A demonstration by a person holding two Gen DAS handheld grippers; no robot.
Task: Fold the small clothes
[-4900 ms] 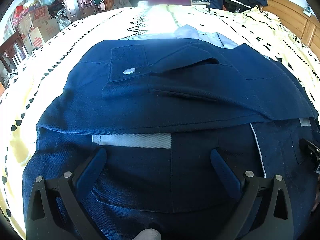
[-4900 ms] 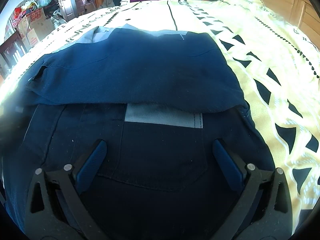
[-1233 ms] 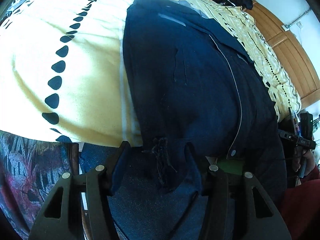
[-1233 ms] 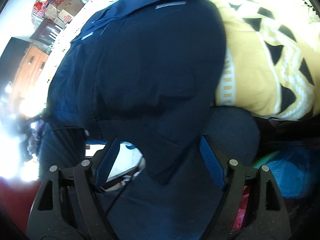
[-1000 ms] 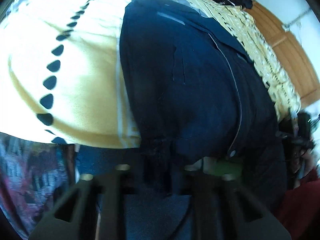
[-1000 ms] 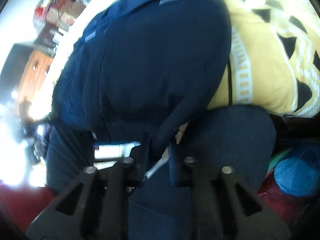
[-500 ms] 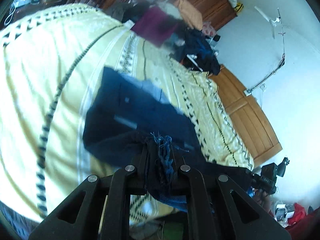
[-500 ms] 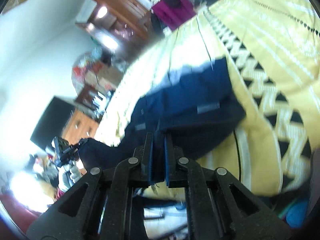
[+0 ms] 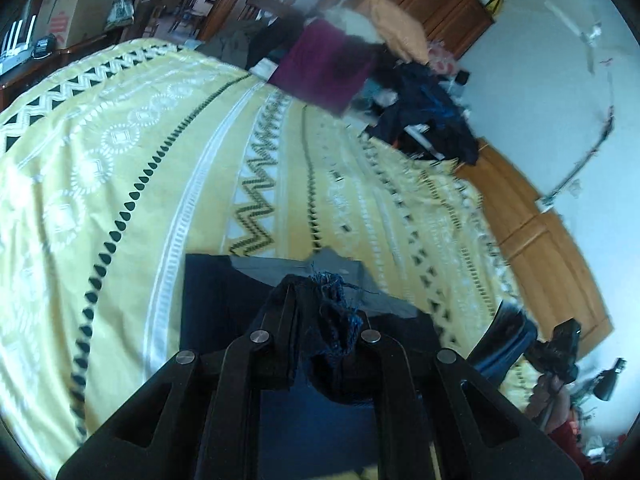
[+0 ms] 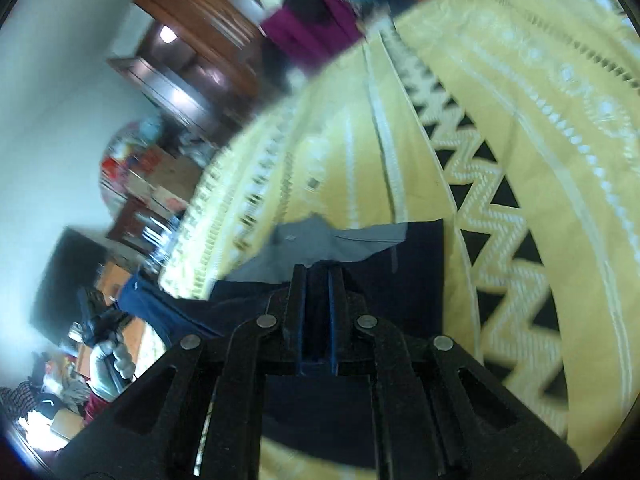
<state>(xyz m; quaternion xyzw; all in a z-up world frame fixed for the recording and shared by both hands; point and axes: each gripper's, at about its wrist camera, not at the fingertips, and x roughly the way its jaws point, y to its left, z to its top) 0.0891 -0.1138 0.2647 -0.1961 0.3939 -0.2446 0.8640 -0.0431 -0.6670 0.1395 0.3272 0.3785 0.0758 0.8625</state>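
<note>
A dark navy garment [image 9: 216, 304] with a grey inner panel [image 9: 296, 268] lies on the yellow patterned bedspread [image 9: 120, 168]. My left gripper [image 9: 318, 296] is shut on its frayed near hem and holds it above the rest of the cloth. In the right wrist view the same garment [image 10: 416, 280] shows its grey panel [image 10: 320, 240], and my right gripper [image 10: 318, 272] is shut on the hem's other corner. Each gripper appears in the other's view: the right one [image 9: 560, 344] at the right edge, the left one [image 10: 96, 312] in a gloved hand [image 10: 108, 364].
A purple garment [image 9: 324, 64] and a heap of dark clothes [image 9: 424, 120] sit at the bed's far end. A wooden headboard [image 9: 540, 248] runs along the right side. Cardboard boxes [image 9: 68, 12] and wooden furniture stand beyond the left side.
Both grippers, shut on the hem, have risen and swung forward over the garment. The views now look along the bed, and the navy cloth fills less of each frame.
</note>
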